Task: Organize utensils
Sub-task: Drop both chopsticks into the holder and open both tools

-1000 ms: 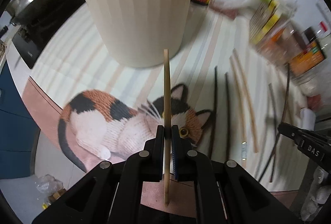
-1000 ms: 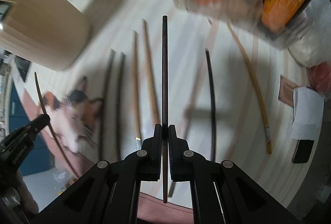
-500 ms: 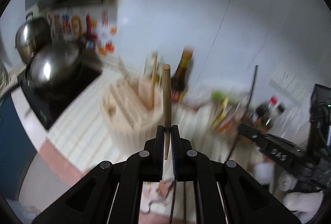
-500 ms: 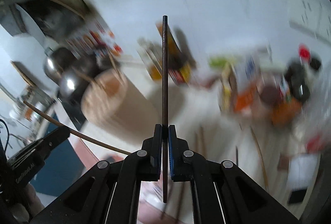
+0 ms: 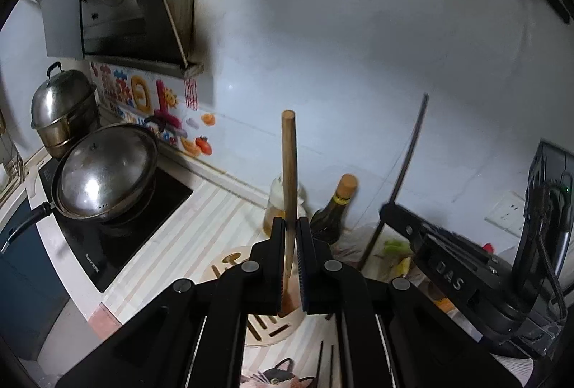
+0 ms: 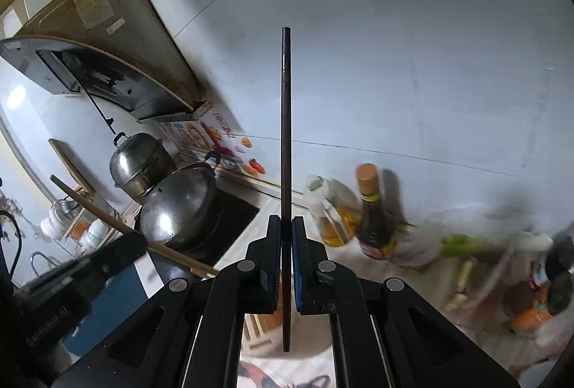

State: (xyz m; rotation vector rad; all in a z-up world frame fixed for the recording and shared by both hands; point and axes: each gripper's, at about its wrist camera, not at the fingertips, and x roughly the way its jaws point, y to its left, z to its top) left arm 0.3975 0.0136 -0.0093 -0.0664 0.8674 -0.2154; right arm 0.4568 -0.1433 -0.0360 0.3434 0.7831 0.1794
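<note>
While both hands hang above the counter [image 5: 201, 208], each tool is clamped tight on a single chopstick. At lower centre of the left wrist view, the left tool [image 5: 291, 266] pinches a pale, round wooden chopstick [image 5: 289, 165] whose long axis runs straight up the frame along the fingers, the blunt end topping out near mid-frame and the thin end showing below the pads. At lower centre of the right wrist view, the right tool [image 6: 286, 266] holds a slim dark brown chopstick [image 6: 286, 137] the same way, upright in the frame from below the jaws to the upper middle.

The relation that matters is where the round, pale wooden utensil holder with slotted top [image 5: 229, 260] lies: directly beneath and slightly beyond the left tool, its rim peeking out at lower centre, partly hidden by the fingers. In the right wrist view only a pale corner of it shows between the finger frames, low in the frame.

By this reading the left hand is the nearer one, and its chopstick's lower tip already sits over the slotted top. Dropping it in would probably call for tipping the stick closer to vertical and lowering the thin end into a slot. More dark chopsticks [image 5: 324, 357] lie on the counter at the bottom edge.
</note>
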